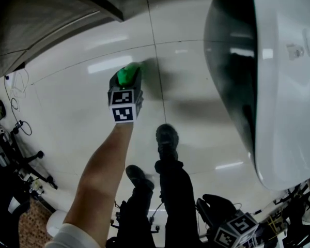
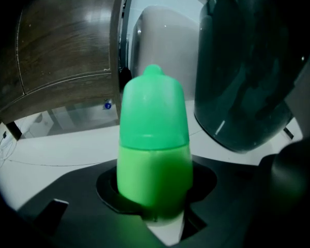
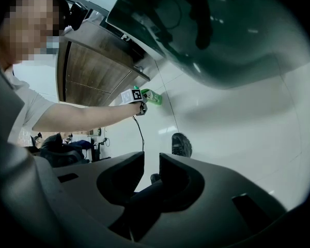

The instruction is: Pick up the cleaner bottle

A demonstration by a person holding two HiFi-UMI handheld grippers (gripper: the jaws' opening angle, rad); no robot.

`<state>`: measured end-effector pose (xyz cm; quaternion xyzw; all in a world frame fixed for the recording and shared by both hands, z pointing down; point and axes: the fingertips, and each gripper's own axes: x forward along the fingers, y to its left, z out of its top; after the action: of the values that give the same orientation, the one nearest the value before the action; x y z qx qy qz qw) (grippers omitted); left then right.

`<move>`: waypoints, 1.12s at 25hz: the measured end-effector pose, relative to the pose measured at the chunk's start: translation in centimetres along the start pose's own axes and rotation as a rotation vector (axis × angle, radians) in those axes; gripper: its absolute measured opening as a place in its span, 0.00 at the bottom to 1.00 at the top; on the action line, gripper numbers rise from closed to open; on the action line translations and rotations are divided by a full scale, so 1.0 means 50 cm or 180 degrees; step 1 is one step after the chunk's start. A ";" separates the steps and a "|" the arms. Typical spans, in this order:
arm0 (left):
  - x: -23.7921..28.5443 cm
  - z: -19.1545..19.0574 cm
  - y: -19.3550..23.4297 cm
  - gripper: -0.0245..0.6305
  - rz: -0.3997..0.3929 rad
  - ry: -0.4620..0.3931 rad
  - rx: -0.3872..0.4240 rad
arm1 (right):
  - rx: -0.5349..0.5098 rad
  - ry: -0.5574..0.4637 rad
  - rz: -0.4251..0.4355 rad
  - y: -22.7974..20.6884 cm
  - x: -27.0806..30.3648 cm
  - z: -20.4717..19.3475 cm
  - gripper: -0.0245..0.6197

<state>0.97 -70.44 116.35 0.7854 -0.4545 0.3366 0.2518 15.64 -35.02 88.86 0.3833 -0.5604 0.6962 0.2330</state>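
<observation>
Left arm is stretched out forward. My left gripper (image 1: 127,86) is at the cleaner bottle (image 2: 154,159), which stands on the white tiled floor (image 1: 67,112) between the wooden cabinet (image 2: 67,50) and the big white fixture (image 1: 289,87). Bottle is upright, long axis vertical, rounded cap on top.

In the left gripper view the bottle sits dead centre in the gap, straight ahead of the gripper. One jaw is on each side of the lower body, below the cap line. Both jaws look pressed against the bottle's sides, so I read this gripper as pinching the bottle. A sliver of floor shows under the base, and I can't tell whether it has left the floor yet.

The gripper comes in slanting down from my side, so the pinch goes across the bottle's width, not along its length. My guess is the next move is a straight lift, and the low hold under a tall cap could let the bottle tip.

Right gripper (image 3: 151,165) is well apart from the bottle, low by my legs. Its jaws are spread by a narrow gap with nothing between them; only a shoe (image 3: 181,144) shows beyond. Left hand is clearly the nearer one.
</observation>
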 end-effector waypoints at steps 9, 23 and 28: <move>-0.024 0.005 0.040 0.29 -0.0007 0.0029 -0.0136 | -0.0062 -0.0050 -0.0032 0.002 -0.008 0.006 0.18; -0.330 0.207 0.030 0.29 -0.0251 -0.0438 -0.0098 | -0.0413 -0.0282 0.0321 0.162 -0.058 0.065 0.17; -0.401 0.274 0.030 0.29 -0.0291 -0.0522 -0.0055 | -0.0540 -0.0377 0.0349 0.213 -0.098 0.088 0.17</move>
<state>-3.50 -69.83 92.45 0.8280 -0.4402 0.2553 0.2356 11.74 -41.51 78.90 0.3715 -0.6503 0.6341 0.1926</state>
